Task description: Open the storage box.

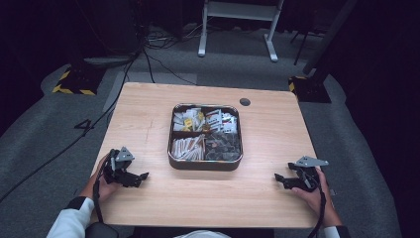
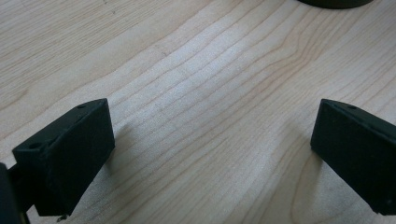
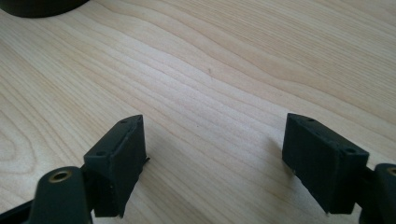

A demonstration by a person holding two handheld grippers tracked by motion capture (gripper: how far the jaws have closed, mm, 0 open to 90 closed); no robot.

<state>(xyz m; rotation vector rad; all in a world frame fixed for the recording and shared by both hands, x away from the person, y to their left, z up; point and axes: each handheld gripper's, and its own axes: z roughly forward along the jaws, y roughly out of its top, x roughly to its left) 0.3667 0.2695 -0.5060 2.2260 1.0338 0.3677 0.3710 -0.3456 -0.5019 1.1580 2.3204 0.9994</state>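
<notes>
The left hand-held gripper (image 1: 140,177) rests on the pale wood-grain counter (image 1: 148,114) near its front left corner, jaws spread wide with nothing but bare wood between them. The right hand-held gripper (image 1: 278,178) sits near the front right corner in the same state: jaws well apart, gripping nothing. Each one points inward, toward the middle of the counter.

Between them, at the counter's centre and a little farther from the front edge than either gripper, stands the dark square metal tray with rounded corners (image 1: 204,165). It is split into four compartments. The two far ones hold small paper sachets, some with yellow and some with red print. The near left compartment holds a bundle of long, thin white stick packets (image 1: 187,148), lying slantwise. The near right one holds dark grey packets (image 1: 223,146).

So the tray lies to the right of and beyond the left gripper, and to the left of and beyond the right one. The left gripper looks somewhat nearer to it. The stick packets sit on its side, while the dark packets are on the right gripper's side. In the left gripper view a dark curved edge of the tray (image 2: 334,3) peeks in at the top; in the right gripper view the same tray (image 3: 39,7) shows at the top left corner.
</notes>
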